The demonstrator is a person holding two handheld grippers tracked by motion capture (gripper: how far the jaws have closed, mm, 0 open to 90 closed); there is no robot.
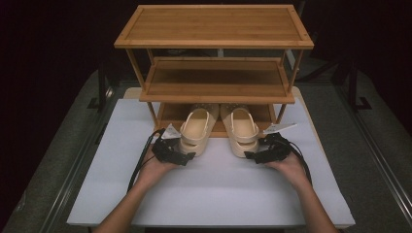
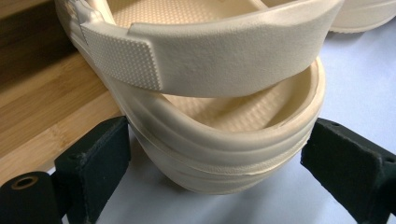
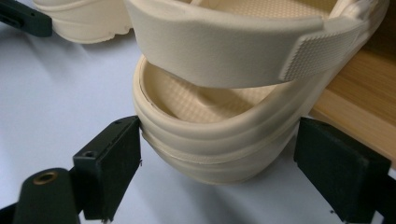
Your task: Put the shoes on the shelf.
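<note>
Two cream clog sandals lie side by side, toes on the bottom shelf (image 1: 167,115) of a wooden rack (image 1: 214,25) and heels out over the white table (image 1: 214,194). My left gripper (image 1: 182,156) is at the heel of the left sandal (image 1: 195,128). In the left gripper view that sandal (image 2: 224,60) has its heel between my gripper's (image 2: 219,140) jaws, and both pads touch its sides. My right gripper (image 1: 252,156) holds the right sandal (image 1: 241,128) the same way. In the right gripper view its heel (image 3: 219,154) sits between both pads of my gripper (image 3: 219,140).
The rack has three tiers; its two upper shelves are bare and overhang the sandals' toes. The rack's uprights stand just outside each sandal. White table surface stretches toward the person. Dark floor and metal rails flank the table.
</note>
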